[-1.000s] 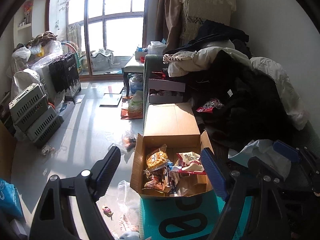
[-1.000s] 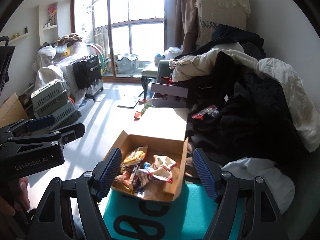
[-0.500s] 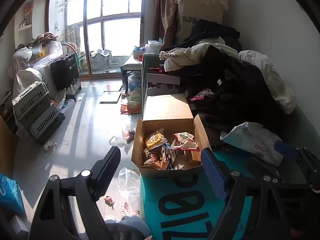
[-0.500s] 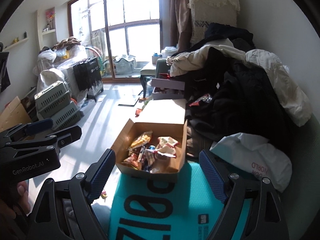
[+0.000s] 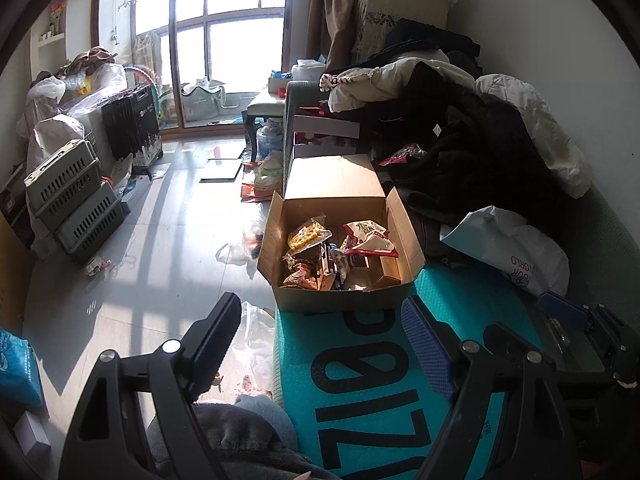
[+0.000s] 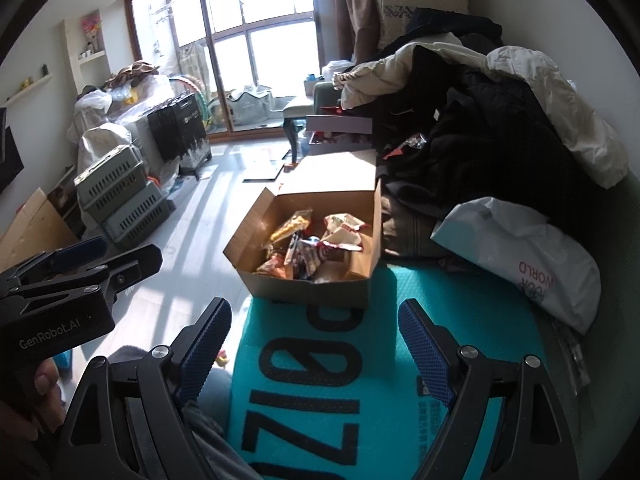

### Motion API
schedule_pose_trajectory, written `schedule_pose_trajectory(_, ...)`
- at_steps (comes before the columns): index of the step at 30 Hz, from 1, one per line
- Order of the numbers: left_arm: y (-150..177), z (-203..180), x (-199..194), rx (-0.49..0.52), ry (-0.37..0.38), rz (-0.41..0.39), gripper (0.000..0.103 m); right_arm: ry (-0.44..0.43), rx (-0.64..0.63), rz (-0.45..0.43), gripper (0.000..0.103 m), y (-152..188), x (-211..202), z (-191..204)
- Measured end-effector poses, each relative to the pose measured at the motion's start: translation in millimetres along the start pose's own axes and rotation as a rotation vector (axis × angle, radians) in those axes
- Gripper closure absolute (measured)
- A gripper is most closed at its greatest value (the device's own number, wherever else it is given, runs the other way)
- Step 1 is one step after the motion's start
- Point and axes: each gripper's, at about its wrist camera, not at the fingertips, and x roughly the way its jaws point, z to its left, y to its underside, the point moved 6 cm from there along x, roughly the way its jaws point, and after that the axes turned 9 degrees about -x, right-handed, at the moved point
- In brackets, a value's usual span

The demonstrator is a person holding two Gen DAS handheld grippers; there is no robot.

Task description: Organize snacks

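Open brown cardboard box (image 5: 340,240) sitting at the far end of a teal mat printed with large black characters (image 5: 372,384), flaps up, lid folded back. Inside the box, heaped loosely: crinkled snack packets (image 5: 332,248), among them a clear bag of yellow-orange pieces (image 5: 306,234) toward the left wall and a red-and-white pouch (image 5: 370,238) toward the right. Beyond the box's right wall, a pile of dark and pale clothing (image 5: 460,140), with one more red wrapper (image 5: 402,154) lying on it, well apart from the box. Just right of the box, a white plastic bag with red lettering (image 5: 516,252). Left gripper (image 5: 320,344) spread wide and empty, hanging over the mat's near end, short of the box. Right gripper (image 6: 314,344) likewise wide apart, holding nothing, also short of the box. Compared with a second ago: box smaller and farther off in both views, much more of the mat's lettering uncovered, both claws drawn back from the box with their spread unchanged. Packets apparently in the same jumble as then. Judged from that: a retreat for a wider look, or a withdrawal once sorting was over; not settled by these views, since a loose heap inside the box fits either.
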Motion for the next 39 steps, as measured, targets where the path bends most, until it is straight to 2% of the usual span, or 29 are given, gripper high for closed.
schedule_pose_trajectory(39, 5.4, 8.1, 2.7, -0.028, -0.013, 0.025, 0.021, -0.004, -0.029, 0.015, 0.017, 0.5, -1.5, 11.0)
